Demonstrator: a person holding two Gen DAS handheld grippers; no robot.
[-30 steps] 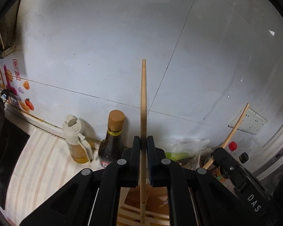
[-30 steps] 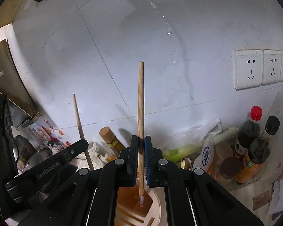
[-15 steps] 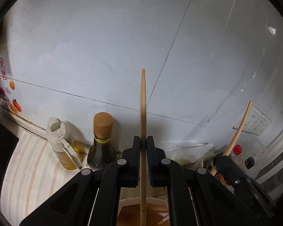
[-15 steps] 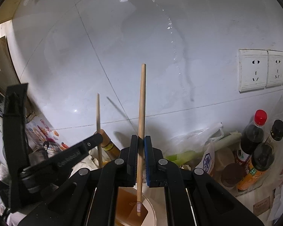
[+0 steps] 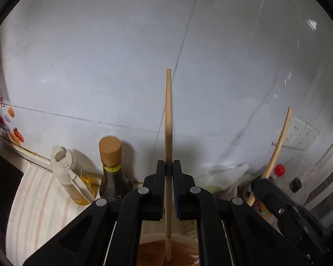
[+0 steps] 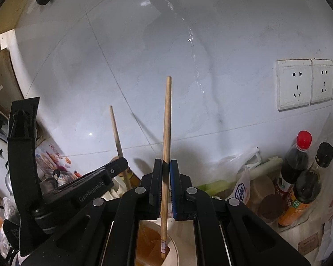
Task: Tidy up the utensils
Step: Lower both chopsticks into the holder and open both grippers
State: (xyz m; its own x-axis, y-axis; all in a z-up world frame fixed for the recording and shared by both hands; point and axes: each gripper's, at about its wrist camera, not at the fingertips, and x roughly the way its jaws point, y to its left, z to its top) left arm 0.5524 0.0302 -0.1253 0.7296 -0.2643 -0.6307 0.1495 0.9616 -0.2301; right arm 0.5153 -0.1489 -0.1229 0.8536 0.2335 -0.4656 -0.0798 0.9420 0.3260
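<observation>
Chopsticks, one per claw, stand nearly upright in both views. The left claw is clenched on a smooth, round wooden chopstick: its black fingers press the stick from both sides, the tapered tip rising well above them and the thicker end reaching down below them to the mouth of a pale round holder with a brown inside. Left of this claw stand a dark glass bottle with a ribbed tan cap and, beside it, a clear oil bottle with a white flip spout, both on a striped countertop against the glossy white tiled wall. To its right, the other claw shows as a black block with its own curved-looking stick.

The right claw likewise grips a second chopstick, leaning slightly, between one black pad and one blue-edged pad; its lower end dips into the cream holder. Just left, the left claw appears side-on, holding its stick. Right of the claw lie a crumpled plastic bag, two dark sauce bottles, one red-capped and one black-capped, and square white wall sockets above them.
</observation>
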